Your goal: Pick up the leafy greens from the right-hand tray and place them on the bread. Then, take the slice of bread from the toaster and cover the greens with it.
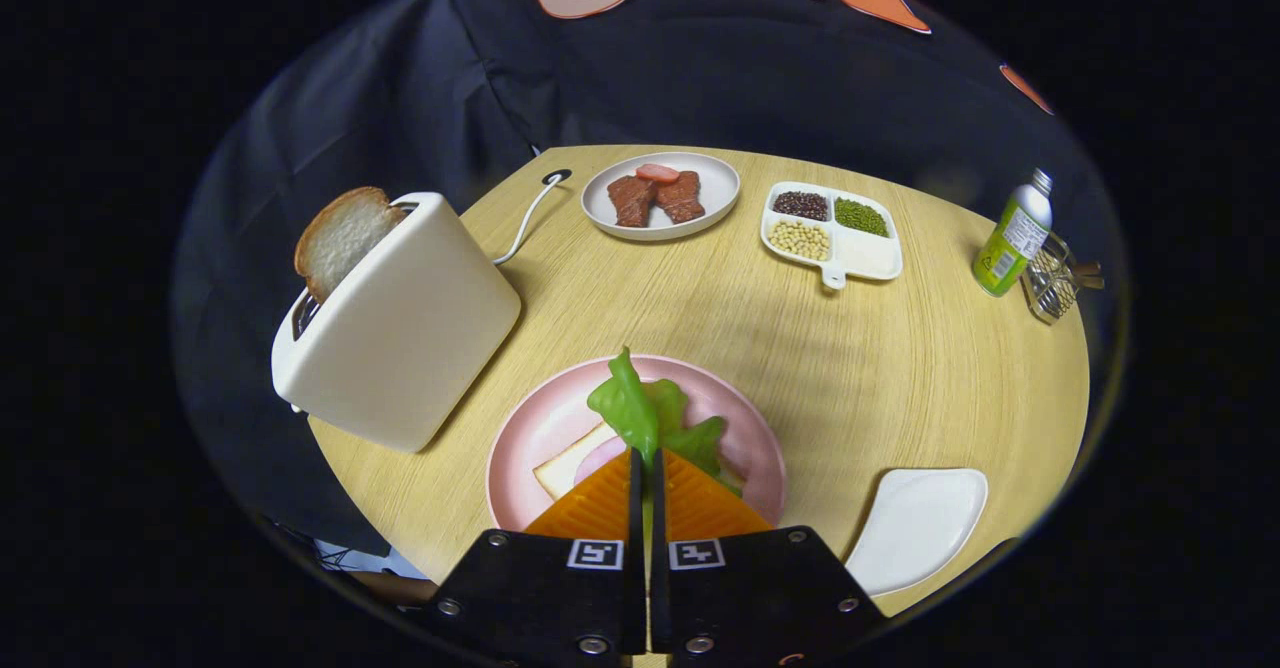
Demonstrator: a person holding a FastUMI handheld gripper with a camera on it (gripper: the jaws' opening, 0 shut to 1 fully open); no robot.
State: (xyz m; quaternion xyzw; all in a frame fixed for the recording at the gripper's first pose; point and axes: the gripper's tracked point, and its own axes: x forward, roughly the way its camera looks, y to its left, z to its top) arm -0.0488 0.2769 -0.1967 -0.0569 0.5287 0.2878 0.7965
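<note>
Currently logged | my gripper [646, 463]: fingers pinched tight on leafy greens [645, 416] | greens held over bread [568, 466] on pink plate [530, 428] | second slice [340, 236] stood in toaster [400, 323]

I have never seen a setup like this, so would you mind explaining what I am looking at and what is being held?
This is a handheld gripper that a person carries; the camera rides on it and looks forward along its two fingers. The fingers are closed on a leafy green, holding it over a pink plate that carries a slice of bread. On the round wooden table also stand a white toaster with a bread slice sticking out, a plate of meat, a divided dish of beans, a bottle and an empty white tray.
</note>
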